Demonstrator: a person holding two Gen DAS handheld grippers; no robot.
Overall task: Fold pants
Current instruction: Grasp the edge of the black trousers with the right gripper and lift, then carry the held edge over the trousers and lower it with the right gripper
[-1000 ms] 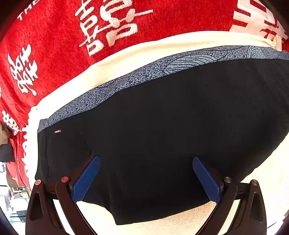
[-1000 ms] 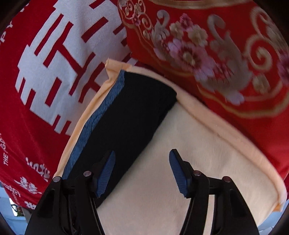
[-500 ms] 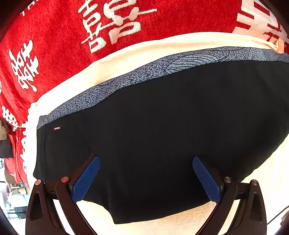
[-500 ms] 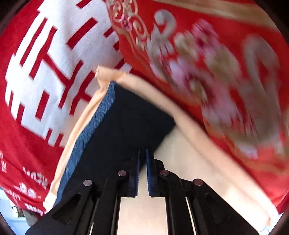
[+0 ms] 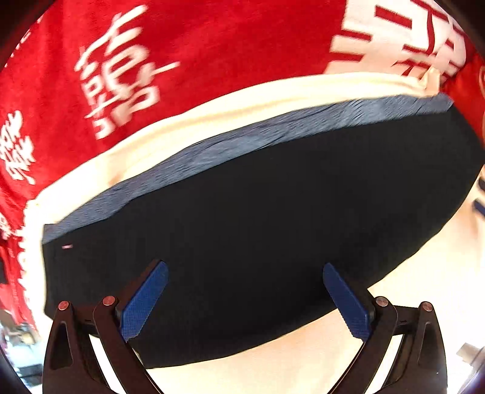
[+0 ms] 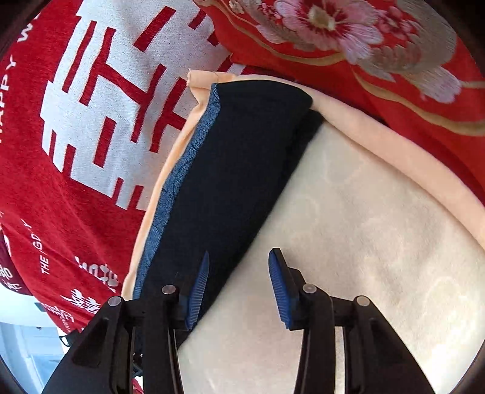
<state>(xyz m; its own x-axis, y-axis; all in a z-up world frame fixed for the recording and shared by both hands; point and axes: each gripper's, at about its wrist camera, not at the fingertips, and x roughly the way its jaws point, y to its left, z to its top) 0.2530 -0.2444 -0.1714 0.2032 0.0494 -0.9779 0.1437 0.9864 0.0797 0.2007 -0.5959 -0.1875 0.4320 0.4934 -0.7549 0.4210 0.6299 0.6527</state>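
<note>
Black pants with a grey-blue patterned waistband lie folded flat on a cream blanket. My left gripper is open and hovers over the near edge of the pants. In the right wrist view the pants run as a long dark strip away from me. My right gripper is open and empty over the pants' near right edge, its left finger above the cloth and its right finger above the cream blanket.
A red cover with white characters lies beyond the blanket. A red cloth with embroidered flowers lies at the upper right in the right wrist view. A bright floor area shows at the lower left.
My right gripper shut half a second ago at the pants' edge and has now opened again and drawn back. The left view has shifted slightly; the left gripper stays open.
</note>
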